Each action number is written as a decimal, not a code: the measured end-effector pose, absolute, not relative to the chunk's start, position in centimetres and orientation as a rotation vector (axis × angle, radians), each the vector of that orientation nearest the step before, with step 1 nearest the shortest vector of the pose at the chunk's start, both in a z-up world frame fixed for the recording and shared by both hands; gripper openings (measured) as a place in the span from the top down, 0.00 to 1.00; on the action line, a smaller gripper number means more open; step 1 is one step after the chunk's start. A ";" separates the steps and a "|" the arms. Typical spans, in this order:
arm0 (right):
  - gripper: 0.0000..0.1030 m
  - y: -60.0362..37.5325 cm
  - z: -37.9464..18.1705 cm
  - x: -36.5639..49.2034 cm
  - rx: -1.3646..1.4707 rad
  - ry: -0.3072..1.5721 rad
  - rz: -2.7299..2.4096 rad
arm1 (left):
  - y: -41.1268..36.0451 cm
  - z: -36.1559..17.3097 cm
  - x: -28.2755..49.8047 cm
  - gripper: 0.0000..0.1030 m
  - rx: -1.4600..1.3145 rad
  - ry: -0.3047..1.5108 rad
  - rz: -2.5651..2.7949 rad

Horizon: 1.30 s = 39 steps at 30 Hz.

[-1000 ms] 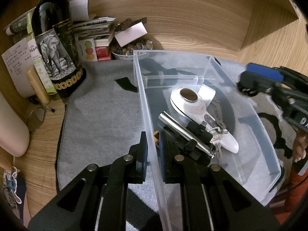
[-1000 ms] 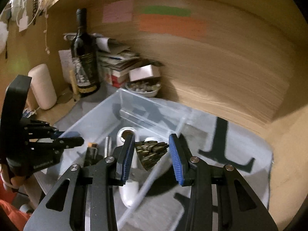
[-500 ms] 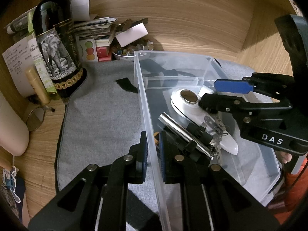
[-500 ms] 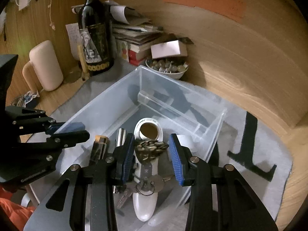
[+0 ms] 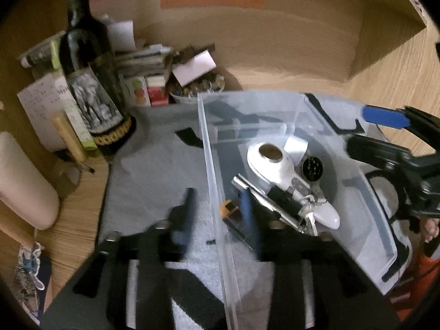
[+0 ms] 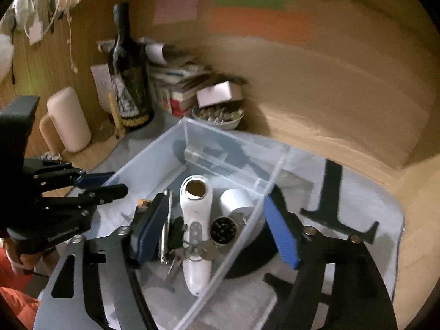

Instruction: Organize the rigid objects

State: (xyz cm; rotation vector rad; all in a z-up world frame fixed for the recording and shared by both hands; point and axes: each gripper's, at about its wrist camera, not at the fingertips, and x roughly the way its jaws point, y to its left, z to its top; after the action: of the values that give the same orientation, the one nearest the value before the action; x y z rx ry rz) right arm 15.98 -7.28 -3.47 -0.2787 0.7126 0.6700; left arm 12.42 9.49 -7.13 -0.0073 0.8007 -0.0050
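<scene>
In the clear plastic bin point(image 6: 154, 162) we see a small round grinder-like piece point(image 6: 223, 231) lying beside the white handheld device point(image 6: 195, 220), whose long axis runs near to far with its round opening at the far end. Keys point(image 6: 189, 250), a metal tube point(image 6: 165, 225) and a white roll point(image 6: 238, 202) lie around it. Our right gripper point(image 6: 214, 236) hangs over the bin's near end, fingers point(image 6: 280, 233) wide apart and holding nothing, straddling the bin's right wall. Our left gripper point(image 5: 217, 214) also has its fingers point(image 5: 249, 214) spread, one on each side of the bin's left wall, not clamping it. The bin sits on a gray mat point(image 5: 154, 170) on the table; a wine bottle point(image 5: 90, 88) stands far left.
</scene>
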 end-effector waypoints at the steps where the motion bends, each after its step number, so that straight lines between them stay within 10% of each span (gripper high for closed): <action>1: 0.26 -7.7 -3.1 15.6 -0.268 0.700 0.667 | 9.3 -6.7 12.0 0.50 0.001 0.782 0.003; 15: 0.00 -14.5 1.4 9.1 -0.171 0.450 0.558 | 4.4 0.7 4.0 0.02 0.058 0.413 0.018; 39: 0.00 -17.8 3.1 4.0 -0.096 0.286 0.487 | 2.9 3.0 -1.5 0.00 0.022 0.233 -0.004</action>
State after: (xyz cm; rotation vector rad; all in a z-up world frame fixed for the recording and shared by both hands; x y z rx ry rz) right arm 4.00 -17.84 3.06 -0.0961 0.2864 0.4870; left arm -1.52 2.87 2.98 0.0219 0.2327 -0.0042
